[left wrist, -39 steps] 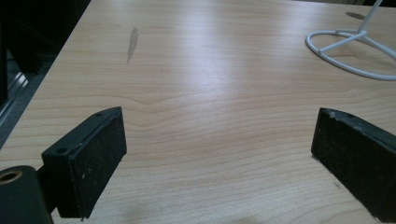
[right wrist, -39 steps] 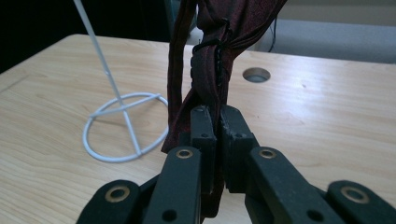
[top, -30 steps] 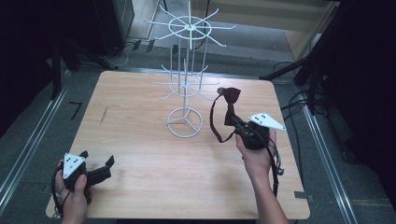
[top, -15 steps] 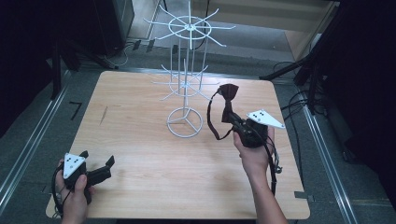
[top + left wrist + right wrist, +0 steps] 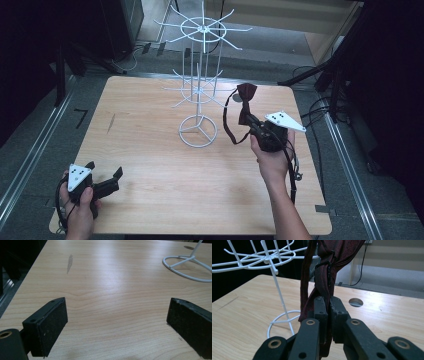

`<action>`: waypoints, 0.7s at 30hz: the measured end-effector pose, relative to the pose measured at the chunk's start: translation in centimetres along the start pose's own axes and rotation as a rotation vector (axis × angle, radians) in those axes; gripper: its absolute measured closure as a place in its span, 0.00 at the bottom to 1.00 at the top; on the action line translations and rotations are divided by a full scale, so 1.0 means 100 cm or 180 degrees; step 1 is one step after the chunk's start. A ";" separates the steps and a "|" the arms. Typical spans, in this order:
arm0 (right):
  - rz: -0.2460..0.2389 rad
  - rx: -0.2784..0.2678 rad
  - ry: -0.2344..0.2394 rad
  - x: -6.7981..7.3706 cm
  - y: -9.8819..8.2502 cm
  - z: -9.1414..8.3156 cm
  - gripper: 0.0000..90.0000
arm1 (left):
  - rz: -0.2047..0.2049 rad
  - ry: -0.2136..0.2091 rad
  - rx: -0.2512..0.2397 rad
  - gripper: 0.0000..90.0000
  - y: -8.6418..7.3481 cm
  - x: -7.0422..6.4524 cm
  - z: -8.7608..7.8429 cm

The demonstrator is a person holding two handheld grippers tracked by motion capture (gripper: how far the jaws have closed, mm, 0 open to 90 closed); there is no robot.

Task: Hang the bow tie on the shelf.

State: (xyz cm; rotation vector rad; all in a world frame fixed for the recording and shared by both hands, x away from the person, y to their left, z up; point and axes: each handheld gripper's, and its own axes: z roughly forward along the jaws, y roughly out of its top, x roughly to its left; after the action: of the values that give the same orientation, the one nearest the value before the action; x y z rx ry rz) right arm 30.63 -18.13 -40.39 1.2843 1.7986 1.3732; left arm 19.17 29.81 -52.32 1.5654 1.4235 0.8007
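Burgundy bow tie is pinched in the right hand-held gripper beside the white wire rack, not yet hung; left hand-held gripper rests open on the tabletop.

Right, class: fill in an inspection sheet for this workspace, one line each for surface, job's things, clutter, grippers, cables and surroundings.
Surface: wooden table, bare apart from the rack; a small grey mark near its left side.
Job's things: dark red bow tie with its strap hanging in a loop; white wire rack standing upright mid-table.
Clutter: nothing seen.
Grippers: right gripper shut on the bow tie, raised beside the rack; left gripper open, low over the table's near left corner.
Cables: one trails from each gripper; more lie on the floor at right.
Surroundings: grey floor, dark stands, pale wooden furniture behind.
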 end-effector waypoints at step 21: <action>-0.0051 -0.0057 -0.0031 -0.002 0.015 0.019 0.96 | -0.0001 -0.0012 0.0000 0.04 0.000 0.000 0.000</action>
State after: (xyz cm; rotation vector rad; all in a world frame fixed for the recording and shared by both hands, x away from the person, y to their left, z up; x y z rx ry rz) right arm 32.85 -17.41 -39.72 1.2625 1.7825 1.3692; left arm 19.17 29.84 -52.32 1.5660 1.4210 0.7971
